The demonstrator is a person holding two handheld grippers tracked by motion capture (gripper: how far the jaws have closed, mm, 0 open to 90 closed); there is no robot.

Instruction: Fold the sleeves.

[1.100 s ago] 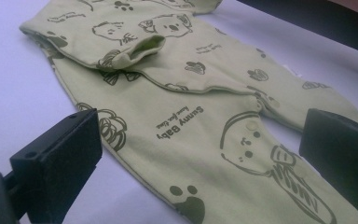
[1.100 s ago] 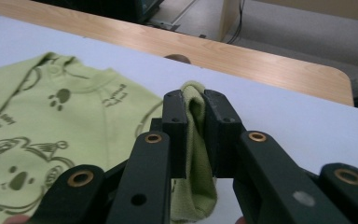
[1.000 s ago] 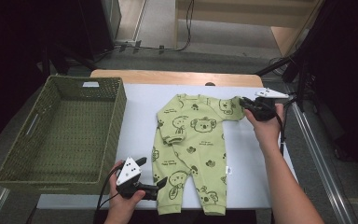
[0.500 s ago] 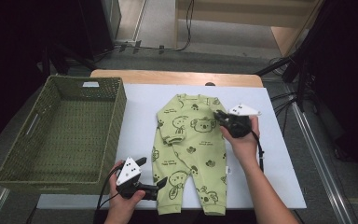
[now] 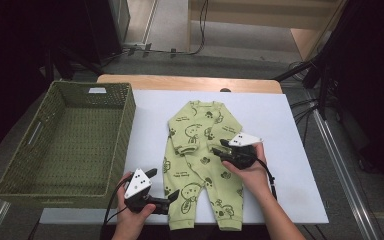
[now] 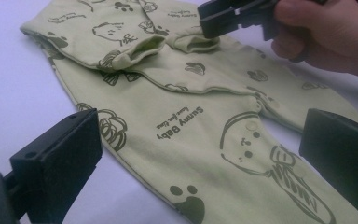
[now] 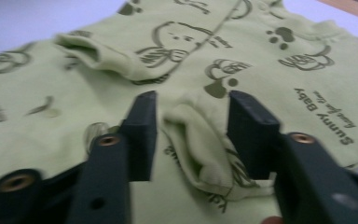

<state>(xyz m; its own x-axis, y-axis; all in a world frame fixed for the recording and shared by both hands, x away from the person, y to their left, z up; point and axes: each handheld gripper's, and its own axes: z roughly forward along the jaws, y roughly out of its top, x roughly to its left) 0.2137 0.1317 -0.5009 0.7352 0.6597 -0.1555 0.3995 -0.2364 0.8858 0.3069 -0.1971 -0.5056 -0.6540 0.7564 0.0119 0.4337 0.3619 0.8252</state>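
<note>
**Sleeves folded in, both grippers open**

A green romper [image 5: 202,165] lies flat on the white table [image 5: 290,125], beside a woven basket [image 5: 65,145]. The right gripper [image 5: 223,151] has just been opening, the folded sleeve cuff [image 7: 200,149] loose between its jaws. The left gripper [image 5: 172,196] gapes wide over one leg. The left gripper view reads "Sunny Baby" [image 6: 179,122].

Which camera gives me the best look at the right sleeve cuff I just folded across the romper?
The right gripper view: the cuff lies loose between the right tool's just-opened jaws. The left gripper view shows it farther off beneath that tool; the high view has it small, partly hidden.
</note>
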